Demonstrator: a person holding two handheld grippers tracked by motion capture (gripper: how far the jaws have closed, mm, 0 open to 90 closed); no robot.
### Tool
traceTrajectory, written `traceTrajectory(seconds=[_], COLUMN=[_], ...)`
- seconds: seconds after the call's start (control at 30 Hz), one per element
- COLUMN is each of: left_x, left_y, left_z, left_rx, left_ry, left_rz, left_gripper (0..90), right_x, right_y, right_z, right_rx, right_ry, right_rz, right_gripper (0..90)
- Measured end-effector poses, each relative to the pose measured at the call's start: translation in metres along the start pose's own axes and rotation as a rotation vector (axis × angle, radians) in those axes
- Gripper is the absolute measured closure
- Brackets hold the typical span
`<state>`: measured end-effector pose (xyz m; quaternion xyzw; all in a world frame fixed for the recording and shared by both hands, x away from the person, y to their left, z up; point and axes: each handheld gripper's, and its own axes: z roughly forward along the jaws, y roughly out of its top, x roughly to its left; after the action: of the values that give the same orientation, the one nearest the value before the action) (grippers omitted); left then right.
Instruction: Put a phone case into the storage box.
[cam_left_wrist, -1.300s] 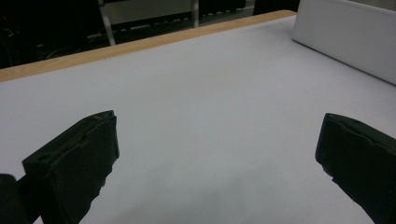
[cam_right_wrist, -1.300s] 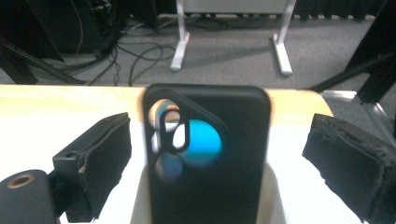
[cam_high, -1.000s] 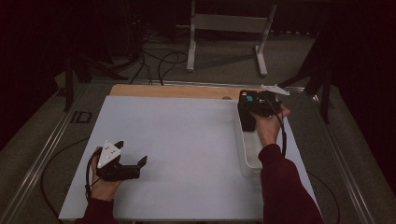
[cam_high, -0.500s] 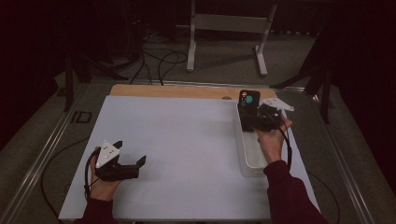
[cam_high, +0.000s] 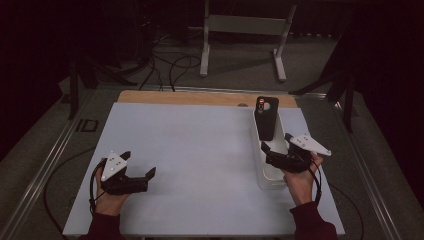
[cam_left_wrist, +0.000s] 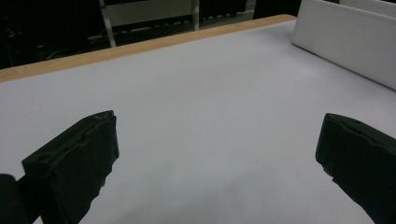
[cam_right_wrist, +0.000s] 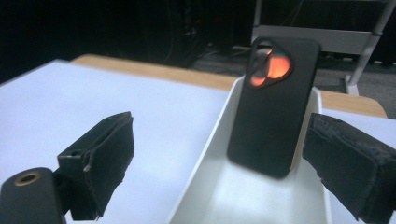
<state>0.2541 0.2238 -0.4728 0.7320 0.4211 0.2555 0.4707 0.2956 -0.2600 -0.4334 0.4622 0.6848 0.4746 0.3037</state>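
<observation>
Our right gripper (cam_high: 274, 148), jaws spread, faces the phone case (cam_high: 266, 118), apparently leaning lengthwise at the tray's (cam_high: 258, 165) far end.

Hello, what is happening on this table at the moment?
A person works at the table with a gripper in each hand. A black phone case stands propped at the far end of a white tray. The right gripper, jaws open, sits at the tray's near end, apart from the case. The left gripper rests open on the table, holding nothing.

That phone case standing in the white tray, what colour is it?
The phone case is black, with an orange glow through its camera cutout; the right gripper view shows it best.
</observation>
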Motion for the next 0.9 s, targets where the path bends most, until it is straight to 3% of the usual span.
traceTrajectory(seconds=[0.07, 0.4, 0.63, 0.9], left_x=[0.0, 0.002, 0.002, 0.003], left_y=[0.0, -0.003, -0.005, -0.005], left_z=[-0.001, -0.006, -0.008, -0.01], left_rx=[-0.003, -0.022, -0.038, -0.054], left_ry=[0.002, -0.011, -0.017, -0.01], left_rz=[-0.002, 0.0, 0.008, 0.012], left_gripper=[0.0, 0.0, 0.0, 0.0], right_x=[0.004, 0.011, 0.009, 0.006], right_y=[-0.008, -0.035, -0.051, -0.057], right_z=[-0.008, -0.037, -0.045, -0.049], right_rx=[0.001, -0.058, -0.112, -0.133], right_ry=[-0.002, 0.042, 0.074, 0.102], right_rz=[-0.037, -0.049, -0.056, -0.057], right_gripper=[8.7, 8.7, 8.7, 8.7])
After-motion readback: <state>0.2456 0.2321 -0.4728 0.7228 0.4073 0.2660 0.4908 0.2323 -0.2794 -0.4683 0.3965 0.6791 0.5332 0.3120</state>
